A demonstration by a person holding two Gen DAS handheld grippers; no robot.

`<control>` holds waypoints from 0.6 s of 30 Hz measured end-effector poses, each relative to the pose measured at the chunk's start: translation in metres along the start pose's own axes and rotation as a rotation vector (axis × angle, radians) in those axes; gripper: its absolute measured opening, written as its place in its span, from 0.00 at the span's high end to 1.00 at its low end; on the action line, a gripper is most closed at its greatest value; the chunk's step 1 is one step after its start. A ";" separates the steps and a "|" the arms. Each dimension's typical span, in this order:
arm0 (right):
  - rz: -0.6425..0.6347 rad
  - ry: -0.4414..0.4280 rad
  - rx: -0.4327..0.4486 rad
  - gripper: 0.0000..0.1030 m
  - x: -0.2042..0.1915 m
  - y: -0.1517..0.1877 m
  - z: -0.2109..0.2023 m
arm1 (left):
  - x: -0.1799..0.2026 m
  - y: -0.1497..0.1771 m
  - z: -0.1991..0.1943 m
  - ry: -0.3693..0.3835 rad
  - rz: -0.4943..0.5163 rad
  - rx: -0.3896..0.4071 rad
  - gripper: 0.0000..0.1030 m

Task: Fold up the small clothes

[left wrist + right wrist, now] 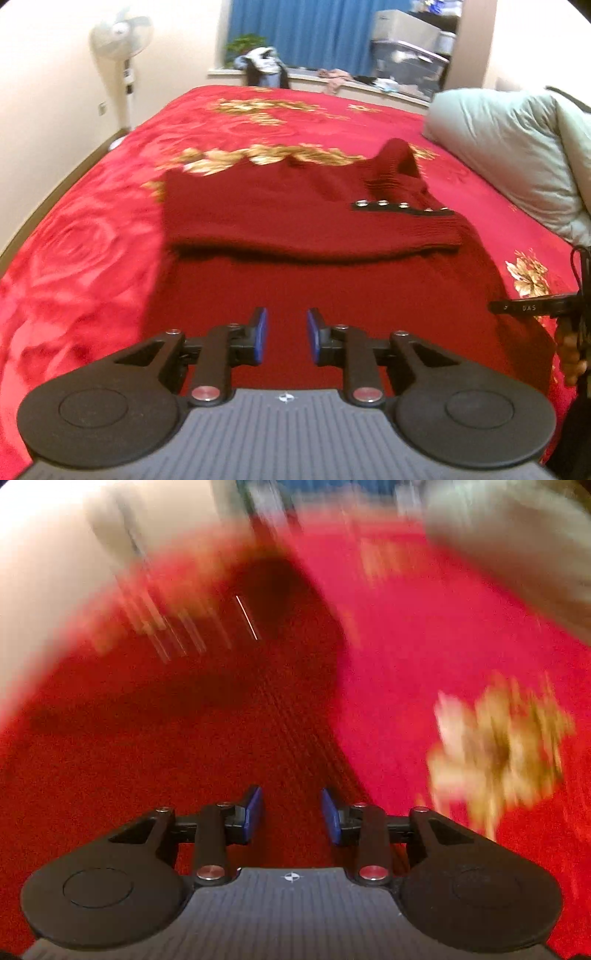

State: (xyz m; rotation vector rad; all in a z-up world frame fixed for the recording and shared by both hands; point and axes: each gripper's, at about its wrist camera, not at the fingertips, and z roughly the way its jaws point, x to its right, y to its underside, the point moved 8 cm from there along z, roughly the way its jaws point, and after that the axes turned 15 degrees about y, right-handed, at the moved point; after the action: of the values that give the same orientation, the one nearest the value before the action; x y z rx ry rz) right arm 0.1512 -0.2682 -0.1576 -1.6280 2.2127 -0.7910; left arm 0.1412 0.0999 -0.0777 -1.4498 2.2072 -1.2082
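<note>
**Spotter:** What does the garment look like from your side?

**Operator:** In my left wrist view the dark red knitted sweater (314,229) lies across the middle of the frame on the bed (92,240). Its far part is folded over toward me, making a thick rolled edge that runs left to right. A dark strip with metal snaps (400,205) sits right of centre on that fold, and a ribbed piece stands up just behind it. The single layer spreads down to my left claw (284,336), whose blue pads stand a narrow gap apart with nothing between them, only knit below.

**Spotter:** And the room?

**Operator:** Upper left, a white standing fan (122,40) against a cream wall. The bed cover is bright red with rose and gold flower patterns. Top centre there is a blue curtain (303,33) above a sill cluttered with clothes, and grey storage boxes (410,55) to its right. A pale green pillow (509,147) fills the right side.

**Spotter:** Anything you can't read?

**Operator:** At the right edge, I see only a sliver of the other tool and a hand (570,354), cut off. My right wrist view is badly smeared: I make out the sweater (221,738) at centre left, red cover to the right, a gold flower (498,753). The right claw (291,812) is narrowly parted, gripping nothing.
</note>
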 end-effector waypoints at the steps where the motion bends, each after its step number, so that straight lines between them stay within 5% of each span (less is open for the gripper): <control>1: 0.027 -0.009 0.018 0.66 -0.001 -0.003 -0.001 | 0.008 -0.006 0.013 0.000 0.024 -0.005 0.73; 7: 0.066 -0.052 0.138 0.63 0.002 -0.025 -0.022 | 0.062 -0.037 0.097 0.041 0.147 -0.037 0.49; 9: 0.091 -0.052 0.118 0.62 0.007 -0.027 -0.014 | 0.079 -0.044 0.134 0.034 0.202 -0.055 0.29; 14: 0.158 -0.039 0.108 0.57 0.031 -0.030 -0.009 | 0.100 -0.042 0.219 -0.022 0.294 -0.123 0.27; 16: 0.185 -0.030 0.095 0.57 0.038 -0.034 -0.002 | 0.098 -0.042 0.235 -0.064 0.342 -0.104 0.43; 17: 0.192 -0.027 0.091 0.57 0.040 -0.031 -0.001 | 0.093 -0.045 0.240 -0.096 0.353 -0.110 0.75; 18: 0.197 -0.026 0.088 0.57 0.046 -0.024 -0.005 | 0.083 -0.049 0.241 -0.121 0.342 -0.120 0.87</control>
State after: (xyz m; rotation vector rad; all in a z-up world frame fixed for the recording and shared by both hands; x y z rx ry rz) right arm 0.1527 -0.3154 -0.1354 -1.3479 2.2427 -0.7955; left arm 0.2749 -0.1006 -0.1739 -1.0902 2.3533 -0.8674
